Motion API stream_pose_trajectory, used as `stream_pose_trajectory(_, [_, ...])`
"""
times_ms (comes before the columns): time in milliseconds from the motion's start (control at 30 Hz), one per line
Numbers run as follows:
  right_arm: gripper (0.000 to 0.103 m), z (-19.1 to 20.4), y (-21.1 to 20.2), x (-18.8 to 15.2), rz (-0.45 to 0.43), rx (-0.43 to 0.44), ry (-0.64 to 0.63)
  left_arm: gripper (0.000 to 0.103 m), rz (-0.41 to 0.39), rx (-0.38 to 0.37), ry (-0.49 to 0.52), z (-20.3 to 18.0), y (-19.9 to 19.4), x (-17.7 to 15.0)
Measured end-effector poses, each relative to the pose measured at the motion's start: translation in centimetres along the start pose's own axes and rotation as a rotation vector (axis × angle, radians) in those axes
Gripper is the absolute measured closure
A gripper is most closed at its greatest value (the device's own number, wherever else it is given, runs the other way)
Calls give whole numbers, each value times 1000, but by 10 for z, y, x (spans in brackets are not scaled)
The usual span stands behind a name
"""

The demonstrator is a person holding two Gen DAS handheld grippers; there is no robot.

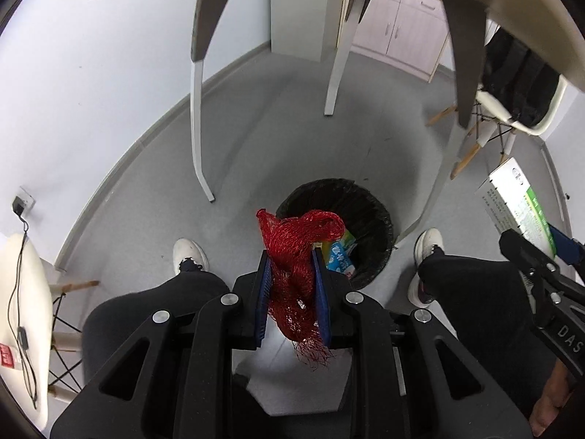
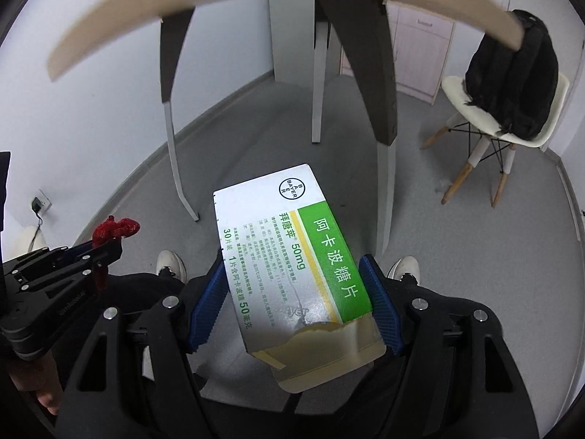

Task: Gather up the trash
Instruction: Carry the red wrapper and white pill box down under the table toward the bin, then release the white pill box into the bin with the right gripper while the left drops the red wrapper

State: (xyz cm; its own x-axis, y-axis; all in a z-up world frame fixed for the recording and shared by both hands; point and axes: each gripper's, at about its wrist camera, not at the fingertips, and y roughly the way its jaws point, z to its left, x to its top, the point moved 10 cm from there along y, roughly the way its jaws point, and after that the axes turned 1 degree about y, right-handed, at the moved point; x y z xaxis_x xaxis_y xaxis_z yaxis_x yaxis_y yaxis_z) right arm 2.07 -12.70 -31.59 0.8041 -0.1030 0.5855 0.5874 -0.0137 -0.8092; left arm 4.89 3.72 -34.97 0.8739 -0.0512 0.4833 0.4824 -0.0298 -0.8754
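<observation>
Clearly, a crumpled red mesh net [image 1: 296, 274] is pinched between the blue pads of the left tongs [image 1: 292, 285], with its bunched top standing above the fingertips and its frayed end hanging below them. In the left wrist view the net is seen in front of a round bin [image 1: 369, 226] lined with a black bag, which stands on the grey floor [image 1: 278, 139] between the person's two white shoes [image 1: 190, 254]. A blue and white wrapper [image 1: 340, 256] is seen lying inside the bin, by its near wall.

A white and green medicine box [image 2: 292, 252] is gripped across its width by the right tongs [image 2: 296, 303], whose jaws are held wide by it, both blue pads being pressed on its long sides. Its torn, open end is turned toward the camera, and its printed face is turned upward. From the left wrist view the same box is seen at the right edge, well apart from the bin.

The pale edge of a desk [image 2: 256, 11] is seen overhead, with its white legs [image 1: 197, 128] planted on the floor. Further off, a white chair [image 2: 512, 124] with wooden legs is seen carrying a black backpack [image 2: 512, 84], and a charger [image 1: 18, 206] is plugged into a wall socket at the left.
</observation>
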Motion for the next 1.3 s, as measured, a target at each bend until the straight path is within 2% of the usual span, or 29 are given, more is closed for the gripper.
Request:
stream_pose_trajectory(233, [35, 7, 61, 10, 68, -3, -11, 82, 33, -39, -13, -4, 54, 18])
stream_pose_trajectory(467, [34, 21, 121, 27, 122, 14, -46, 82, 48, -29, -29, 14, 97, 45])
stream_pose_trajectory(567, [34, 22, 153, 42, 141, 14, -53, 82, 46, -33, -44, 16, 108, 55])
stream_pose_trajectory(833, [33, 16, 214, 49, 218, 15, -24, 82, 96, -22, -84, 24, 137, 61])
stream_pose_trajectory(1067, [32, 26, 241, 57, 220, 36, -40, 82, 90, 4, -86, 31, 143, 63])
stream_pose_trajectory(1133, [27, 28, 243, 59, 211, 37, -45, 82, 105, 20, -84, 34, 148, 58])
stream_pose_trajectory(1200, [15, 25, 242, 62, 195, 29, -47, 82, 110, 23, -91, 34, 149, 58])
stream_pose_trajectory(1300, [10, 22, 239, 61, 189, 31, -58, 82, 109, 23, -93, 33, 151, 58])
